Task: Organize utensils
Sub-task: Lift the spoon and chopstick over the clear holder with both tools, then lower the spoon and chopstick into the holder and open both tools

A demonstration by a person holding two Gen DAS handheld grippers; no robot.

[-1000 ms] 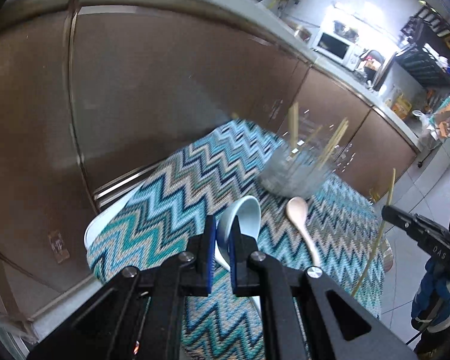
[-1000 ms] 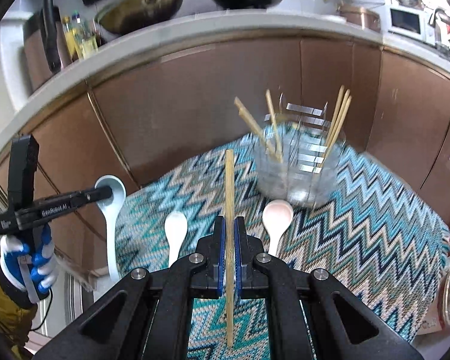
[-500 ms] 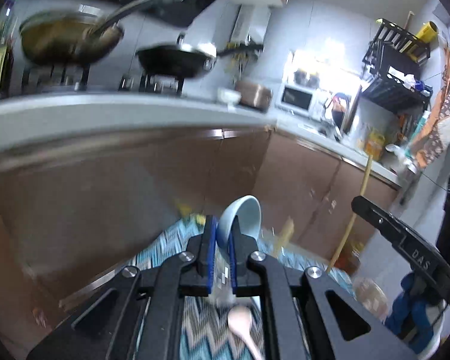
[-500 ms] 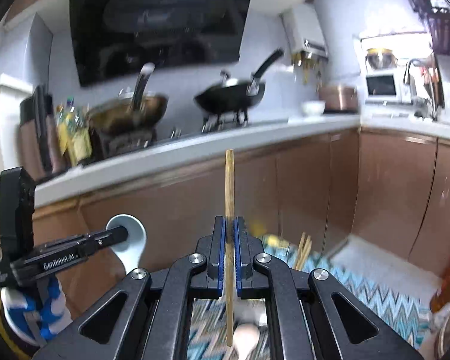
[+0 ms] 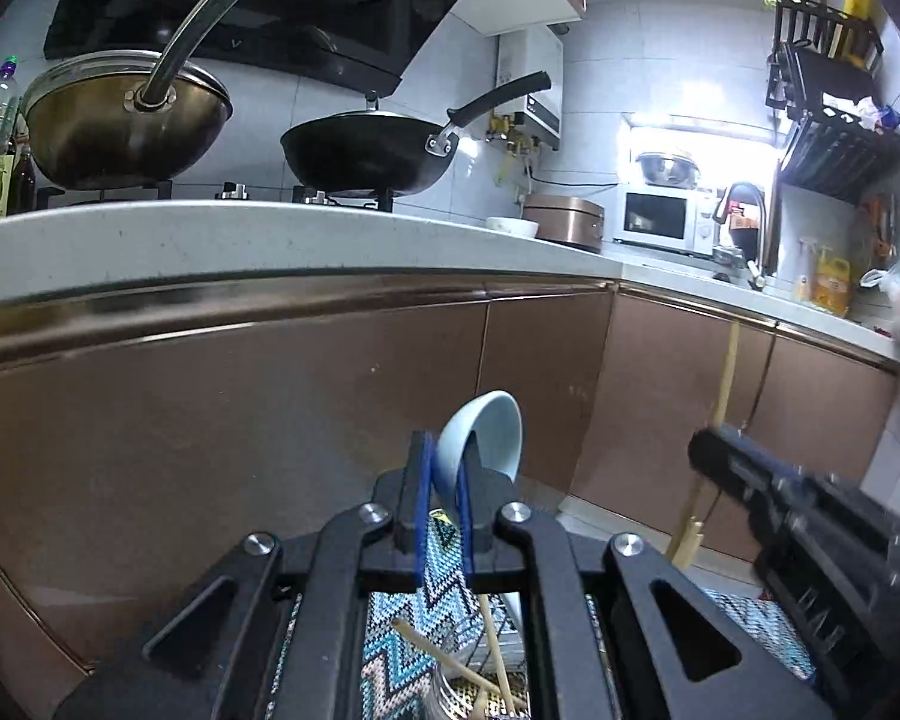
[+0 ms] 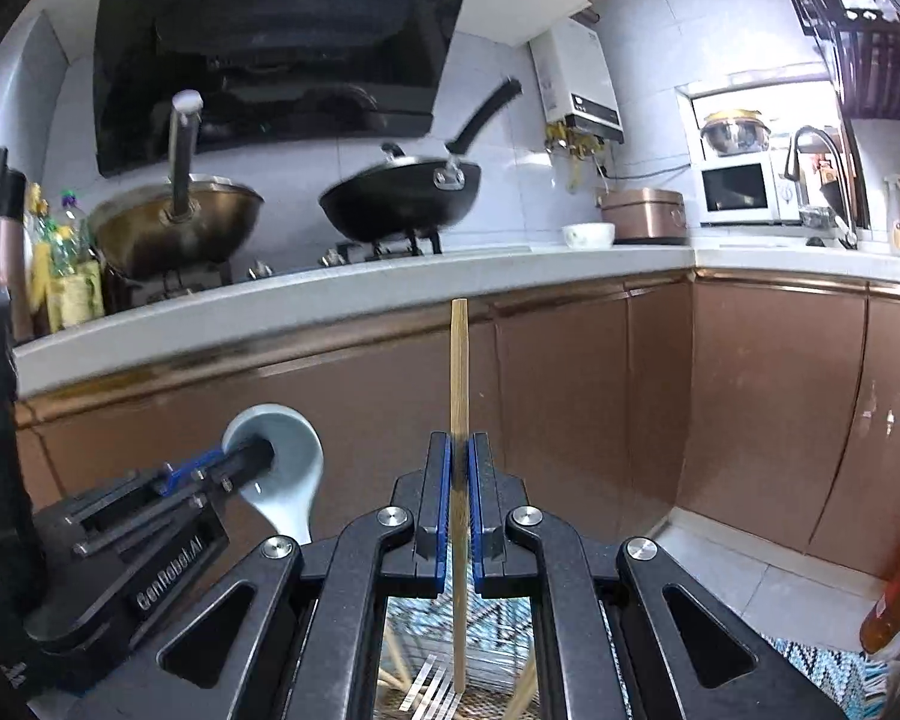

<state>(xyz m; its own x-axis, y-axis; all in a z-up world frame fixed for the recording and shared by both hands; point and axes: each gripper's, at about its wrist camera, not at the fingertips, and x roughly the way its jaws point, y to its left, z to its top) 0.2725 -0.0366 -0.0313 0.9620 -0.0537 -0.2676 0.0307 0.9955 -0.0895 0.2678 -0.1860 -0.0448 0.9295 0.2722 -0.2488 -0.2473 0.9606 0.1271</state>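
My left gripper (image 5: 447, 480) is shut on a pale blue ceramic spoon (image 5: 486, 432), whose bowl sticks up past the fingertips. My right gripper (image 6: 461, 480) is shut on a wooden chopstick (image 6: 459, 372) that stands upright between the pads. Both hang side by side above a clear glass holder (image 5: 450, 684) with several chopsticks in it, seen through the gripper frames. The right wrist view shows the left gripper (image 6: 252, 453) with the spoon (image 6: 288, 474) to its left. In the left wrist view the right gripper (image 5: 705, 450) and its chopstick (image 5: 727, 378) are at the right.
A zigzag cloth (image 5: 390, 618) covers the table under the holder. Brown cabinet doors (image 5: 210, 420) and a white counter (image 5: 270, 234) with two woks face me. A fork (image 6: 438, 690) lies by the holder, and an amber bottle (image 6: 897, 600) stands at the right edge.
Both grippers have risen and tipped up from looking down at the table to facing the counter. The holder has slid beneath them. Spoon and chopstick stay gripped.
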